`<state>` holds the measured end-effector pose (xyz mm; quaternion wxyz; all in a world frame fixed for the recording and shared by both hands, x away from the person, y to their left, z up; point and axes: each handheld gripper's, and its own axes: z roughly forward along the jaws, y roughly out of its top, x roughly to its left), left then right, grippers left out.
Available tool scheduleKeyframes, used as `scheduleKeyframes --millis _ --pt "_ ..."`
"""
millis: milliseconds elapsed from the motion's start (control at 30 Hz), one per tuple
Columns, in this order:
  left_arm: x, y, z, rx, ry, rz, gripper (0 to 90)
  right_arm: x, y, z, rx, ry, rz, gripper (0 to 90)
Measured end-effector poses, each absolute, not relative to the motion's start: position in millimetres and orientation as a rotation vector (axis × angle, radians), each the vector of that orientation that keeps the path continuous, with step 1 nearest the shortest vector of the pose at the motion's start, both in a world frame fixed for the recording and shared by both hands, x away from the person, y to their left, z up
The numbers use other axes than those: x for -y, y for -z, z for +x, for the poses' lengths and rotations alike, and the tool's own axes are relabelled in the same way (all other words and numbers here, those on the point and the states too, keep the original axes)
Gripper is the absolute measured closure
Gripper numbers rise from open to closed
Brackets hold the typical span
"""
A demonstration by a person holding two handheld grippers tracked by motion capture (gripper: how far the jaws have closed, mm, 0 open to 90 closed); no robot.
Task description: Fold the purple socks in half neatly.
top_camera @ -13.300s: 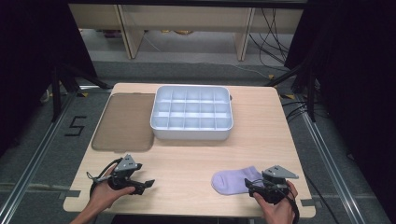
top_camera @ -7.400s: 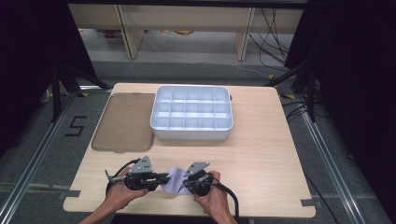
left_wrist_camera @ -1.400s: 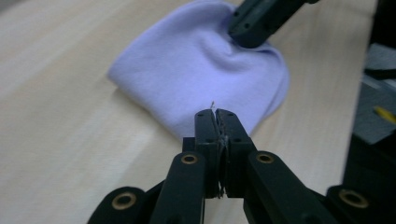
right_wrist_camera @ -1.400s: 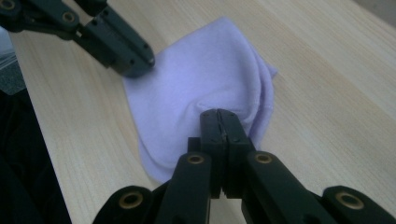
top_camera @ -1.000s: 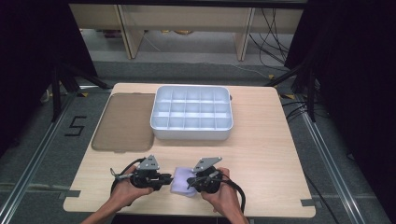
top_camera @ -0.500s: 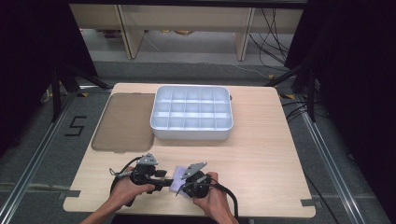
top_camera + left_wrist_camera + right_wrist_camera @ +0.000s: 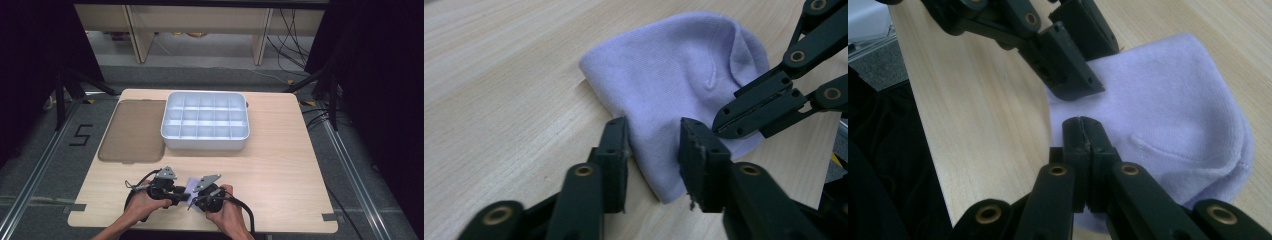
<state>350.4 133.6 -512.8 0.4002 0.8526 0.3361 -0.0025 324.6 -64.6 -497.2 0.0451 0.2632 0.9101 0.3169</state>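
A lilac sock (image 7: 674, 75) lies folded flat on the wooden table near its front edge (image 7: 191, 185). My left gripper (image 7: 653, 137) straddles the sock's near edge. Its jaws have just been closing, with that edge between them and a gap still left, and one pad touches the cloth. My right gripper (image 7: 1083, 125) is shut, its tips resting down on the sock just beyond the left jaws (image 7: 724, 125). No cloth shows between its jaws. In the high view both hands meet over the sock, with the left gripper (image 7: 184, 196) beside the right gripper (image 7: 193, 201).
A white tray (image 7: 205, 145) with several empty compartments stands mid-table behind the hands. A flat brown lid (image 7: 132, 131) lies to its left. The table's front edge is right under the forearms. Bare wood stretches to the right.
The right hand has shifted left, close against the left gripper, and the sock now shows as a smaller patch between them. The left hand has stayed in place.
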Motion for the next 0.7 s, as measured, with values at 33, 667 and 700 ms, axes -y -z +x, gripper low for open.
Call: scheduleKeyframes --millis 33,667,700 --pt "-134 513 350 -0.850 0.006 2.157 70.6 65 497 325 -2.780 -0.968 0.804 90.0" --pt "-140 500 343 -0.750 -0.106 2.192 83.3 51 494 326 -2.774 -1.025 0.729 90.0" --pt "-140 500 343 -0.750 -0.106 2.192 83.2 51 494 326 -2.774 -1.025 0.729 90.0"
